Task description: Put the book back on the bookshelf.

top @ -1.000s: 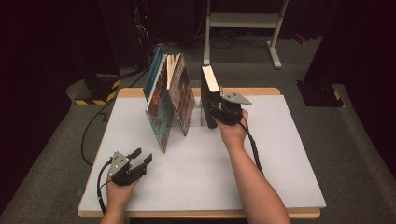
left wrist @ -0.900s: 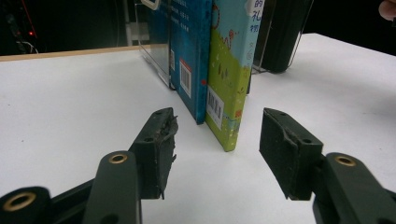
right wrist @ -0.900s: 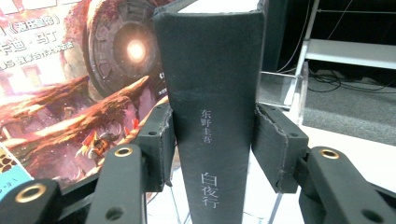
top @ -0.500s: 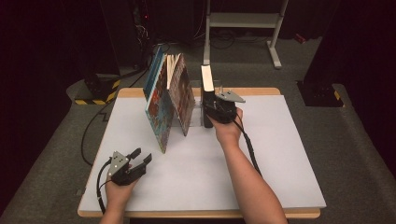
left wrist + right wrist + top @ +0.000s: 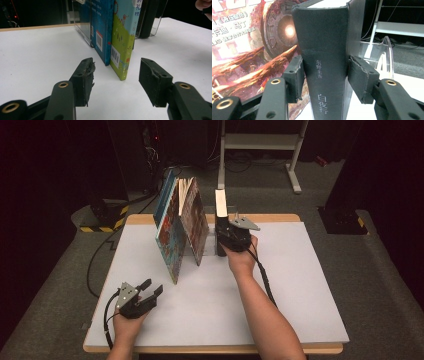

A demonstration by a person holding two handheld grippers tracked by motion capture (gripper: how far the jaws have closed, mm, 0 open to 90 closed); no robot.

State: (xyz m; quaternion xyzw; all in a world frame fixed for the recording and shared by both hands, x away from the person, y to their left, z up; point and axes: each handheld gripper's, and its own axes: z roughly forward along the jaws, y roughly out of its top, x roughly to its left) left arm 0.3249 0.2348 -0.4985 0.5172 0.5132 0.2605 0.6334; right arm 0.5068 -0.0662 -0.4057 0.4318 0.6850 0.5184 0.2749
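Observation:
A thick black book (image 5: pixel 220 205) stands upright at the back of the white table (image 5: pixel 300 285), beside a clear book stand (image 5: pixel 384 57). My right gripper (image 5: pixel 223 238) reaches it from the near side; in the right gripper view its pads (image 5: pixel 295 77) press both sides of the black spine (image 5: pixel 324 62). To the left, several picture books (image 5: pixel 172 230) lean together, one with a reddish cover (image 5: pixel 196 222). My left gripper (image 5: pixel 152 289) rests near the front left edge. It is open, with nothing between its fingers (image 5: pixel 85 77), and faces a blue book (image 5: pixel 100 30) and a green book (image 5: pixel 123 37).
A metal shelf frame (image 5: pixel 260 142) stands on the floor behind the table. A black-and-yellow striped base (image 5: pixel 102 222) and cables lie at the back left. The right gripper's cable (image 5: pixel 262 277) trails along the forearm.
The right gripper and the black book have shifted slightly left, and the book now stands straighter. The left gripper has stayed put.

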